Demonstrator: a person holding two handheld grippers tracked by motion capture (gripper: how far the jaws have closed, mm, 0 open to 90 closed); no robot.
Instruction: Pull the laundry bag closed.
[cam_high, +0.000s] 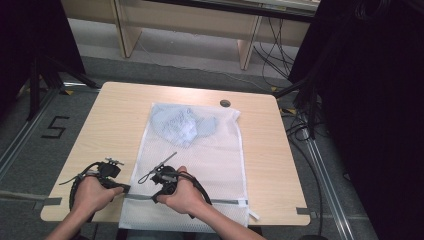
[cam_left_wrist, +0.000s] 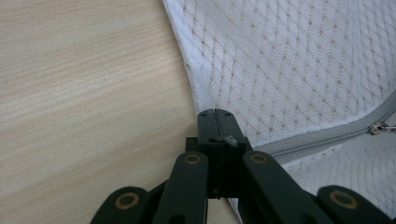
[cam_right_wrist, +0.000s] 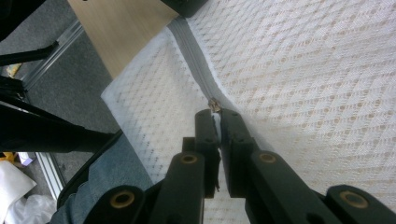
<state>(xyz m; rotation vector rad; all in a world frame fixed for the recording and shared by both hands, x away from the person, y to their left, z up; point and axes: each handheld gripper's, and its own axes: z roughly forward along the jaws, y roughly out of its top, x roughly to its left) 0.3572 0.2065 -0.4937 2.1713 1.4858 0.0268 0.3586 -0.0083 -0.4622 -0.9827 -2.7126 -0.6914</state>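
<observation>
A white mesh laundry bag lay flat on the pale wooden table, a long rectangle of fine honeycomb netting with a crumpled light-blue garment showing through its far end. Its long axis ran from the person's edge of the table straight away toward the far edge, and its near end hung a little over the table's front. A grey zipper crossed the bag near that end, at right angles to the length, running from the left side seam to the right one. The left gripper sat at the bag's left edge, and in the left gripper view its jaws were pressed together on the bag's corner, right where the zipper tape began. The right gripper rested on the bag just beside it, a little farther along the zipper; in the right gripper view its jaws were clamped on the small metal zipper pull. Both of the person's hands were close together at the table's front edge.
</observation>
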